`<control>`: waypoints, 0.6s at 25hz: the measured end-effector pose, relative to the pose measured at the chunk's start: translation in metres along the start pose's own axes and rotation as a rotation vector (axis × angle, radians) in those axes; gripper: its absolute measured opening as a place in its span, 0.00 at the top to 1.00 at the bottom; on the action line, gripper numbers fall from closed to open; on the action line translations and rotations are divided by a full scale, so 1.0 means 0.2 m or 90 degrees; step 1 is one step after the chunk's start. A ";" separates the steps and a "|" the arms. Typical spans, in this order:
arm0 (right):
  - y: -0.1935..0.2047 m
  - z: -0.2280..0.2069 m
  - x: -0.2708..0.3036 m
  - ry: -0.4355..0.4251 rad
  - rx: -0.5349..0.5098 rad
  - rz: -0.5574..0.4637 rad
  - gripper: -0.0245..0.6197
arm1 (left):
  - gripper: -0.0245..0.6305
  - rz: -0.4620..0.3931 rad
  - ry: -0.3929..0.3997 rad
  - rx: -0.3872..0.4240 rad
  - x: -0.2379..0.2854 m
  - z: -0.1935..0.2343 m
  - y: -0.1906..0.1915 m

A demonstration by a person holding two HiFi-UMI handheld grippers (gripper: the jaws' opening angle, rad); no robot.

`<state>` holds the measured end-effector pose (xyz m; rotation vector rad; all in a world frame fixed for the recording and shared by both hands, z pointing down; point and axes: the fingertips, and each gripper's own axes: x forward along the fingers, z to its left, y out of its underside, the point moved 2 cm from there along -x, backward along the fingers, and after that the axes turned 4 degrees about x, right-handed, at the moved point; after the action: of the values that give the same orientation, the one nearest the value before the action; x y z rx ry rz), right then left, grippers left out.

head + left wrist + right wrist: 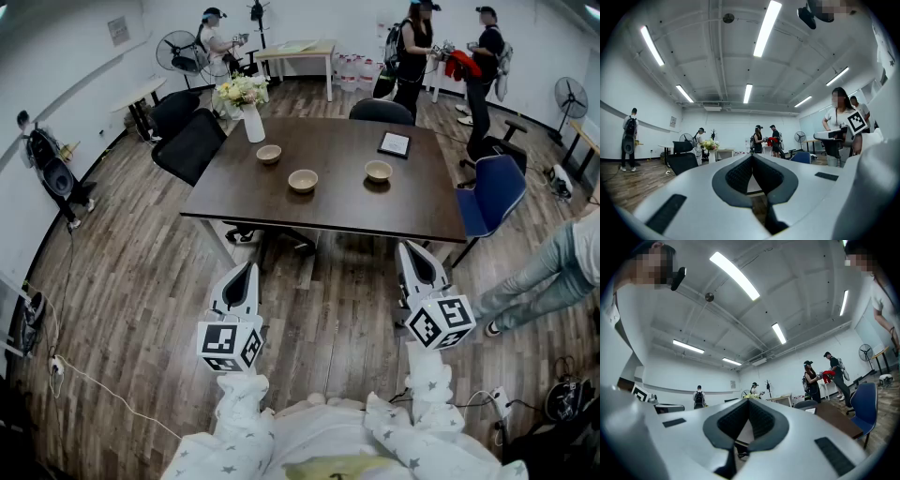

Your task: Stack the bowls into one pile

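**Three bowls lie apart on the table; no stacking done yet**

We stand back from the near edge of a dark table (356, 202) and look down on it. Three pale bowls sit on it, and none touches another. The left bowl (269, 154) is farthest from us, near a white vase (254, 125) of flowers. The middle bowl (303, 180) is nearest us. The right bowl (379, 171) is well apart from both. Each stands upright and looks empty. No bowl rests inside another, so we judge that the task has not started and the whole pile is left to build.

We hold the left gripper (242, 272) and the right gripper (413, 251) out over the floor, both short of the table and far from any bowl. In each gripper view the jaws meet at their tips, with only the room showing past them. Both are closed and hold nothing.

As we read it, we have yet to step up to the table, open a gripper and lift one bowl into a second. The third bowl then has to join them to make one pile. The middle bowl looks the handiest base, since it lies between the others.
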<state>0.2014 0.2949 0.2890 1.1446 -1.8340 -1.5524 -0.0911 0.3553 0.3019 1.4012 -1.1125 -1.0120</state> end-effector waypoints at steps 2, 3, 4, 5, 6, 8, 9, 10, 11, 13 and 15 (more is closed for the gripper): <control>0.00 0.00 0.00 0.001 0.001 0.001 0.93 | 0.93 0.003 0.001 0.000 0.00 0.00 0.01; 0.00 0.00 -0.01 0.002 0.001 0.001 0.93 | 0.93 0.004 0.002 0.000 0.00 -0.01 0.01; 0.00 -0.01 -0.01 0.004 0.002 0.002 0.93 | 0.93 0.005 0.003 -0.001 0.00 -0.01 0.01; 0.00 -0.01 -0.01 0.007 0.003 0.002 0.93 | 0.93 0.006 0.004 -0.001 0.00 -0.02 0.01; -0.01 -0.02 -0.02 0.008 0.004 0.000 0.93 | 0.93 0.008 0.005 0.000 0.00 -0.03 0.01; -0.02 -0.03 -0.03 0.004 0.008 -0.013 0.93 | 0.93 0.010 0.008 0.000 0.01 -0.05 0.00; -0.03 -0.03 -0.04 -0.001 0.012 -0.020 0.93 | 0.93 0.011 0.009 -0.001 0.01 -0.06 0.00; -0.03 -0.03 -0.04 -0.005 0.014 -0.024 0.93 | 0.92 0.011 0.011 -0.002 0.00 -0.07 0.00; -0.03 -0.03 -0.05 -0.006 0.014 -0.024 0.93 | 0.93 0.012 0.012 -0.003 0.00 -0.08 0.01; -0.03 -0.04 -0.07 -0.008 0.011 -0.022 0.93 | 0.93 0.015 0.012 -0.005 0.00 -0.11 0.02; -0.01 -0.04 -0.08 -0.010 0.016 -0.020 0.93 | 0.93 0.021 0.010 -0.007 -0.02 -0.13 0.03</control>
<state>0.2176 0.3034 0.2921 1.1815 -1.8590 -1.5647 -0.0680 0.3640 0.3117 1.3768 -1.1132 -0.9803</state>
